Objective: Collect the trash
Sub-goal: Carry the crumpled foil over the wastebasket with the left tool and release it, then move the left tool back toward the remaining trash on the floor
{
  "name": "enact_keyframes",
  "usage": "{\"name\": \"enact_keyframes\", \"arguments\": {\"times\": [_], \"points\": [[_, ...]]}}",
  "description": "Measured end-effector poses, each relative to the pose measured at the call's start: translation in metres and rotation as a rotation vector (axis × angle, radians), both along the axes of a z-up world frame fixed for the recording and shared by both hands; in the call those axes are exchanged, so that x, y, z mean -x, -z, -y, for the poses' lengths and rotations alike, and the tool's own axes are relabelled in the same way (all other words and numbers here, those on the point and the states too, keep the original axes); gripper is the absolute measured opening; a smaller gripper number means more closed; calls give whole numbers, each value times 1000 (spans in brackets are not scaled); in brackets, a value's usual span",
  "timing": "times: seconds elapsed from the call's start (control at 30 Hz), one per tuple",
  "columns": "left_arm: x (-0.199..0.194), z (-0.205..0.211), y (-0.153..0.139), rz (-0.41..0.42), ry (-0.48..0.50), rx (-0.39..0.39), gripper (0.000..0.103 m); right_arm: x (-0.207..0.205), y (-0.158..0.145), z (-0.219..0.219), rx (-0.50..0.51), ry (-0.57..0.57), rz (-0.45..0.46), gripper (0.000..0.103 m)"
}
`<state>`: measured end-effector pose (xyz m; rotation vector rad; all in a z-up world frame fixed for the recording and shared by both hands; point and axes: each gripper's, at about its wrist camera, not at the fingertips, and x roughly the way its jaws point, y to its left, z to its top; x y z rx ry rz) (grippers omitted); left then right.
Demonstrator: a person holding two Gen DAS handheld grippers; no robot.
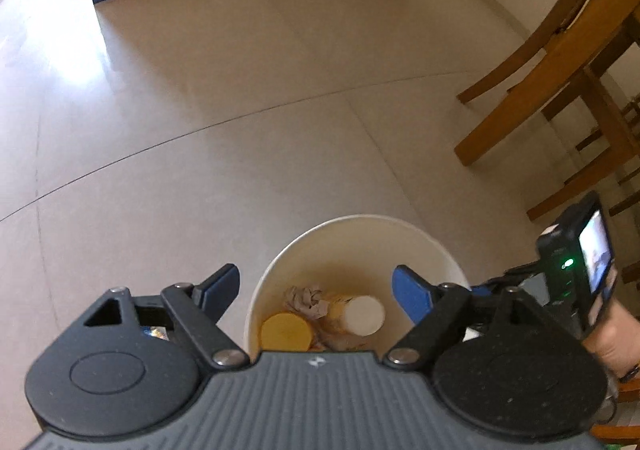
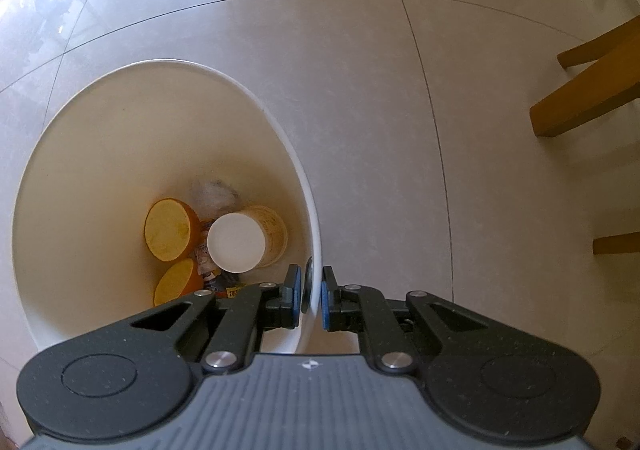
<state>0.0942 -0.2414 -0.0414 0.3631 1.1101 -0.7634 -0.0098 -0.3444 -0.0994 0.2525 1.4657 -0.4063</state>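
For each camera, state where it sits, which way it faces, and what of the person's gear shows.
Left wrist: on the left gripper, jaws open, angled down over the white bin and floor; right hand shows.
Right wrist: on the right gripper, facing straight down, clamped on the bin rim.
Shared: bin, white-lidded cup, wooden chair.

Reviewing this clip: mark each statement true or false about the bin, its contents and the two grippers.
1. The right gripper is clamped on the white bin's rim. True.
2. The left gripper holds a paper cup. False: it is open and empty above the bin.
3. The bin is empty. False: orange cups, a white-bottomed cup and crumpled paper lie inside.
4. Wooden chair legs stand nearby. True.
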Motion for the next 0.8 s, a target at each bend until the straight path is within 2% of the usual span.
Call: {"name": "enact_keyframes", "arguments": {"times": [0.17,0.47,0.63,0.8], "points": [[-2,-12,6,6,-14,-44,87,-1,0,0,2,-2,-3,12],[2,-34,26,-12,-41,-68,88,-5,2,-8,33,-16,-14,12],[7,-52,28,28,-52,-108,90,-5,2,-11,49,-10,-15,12],[10,-81,37,73,-125,-147,93,-7,2,-15,67,-16,-23,12]]}}
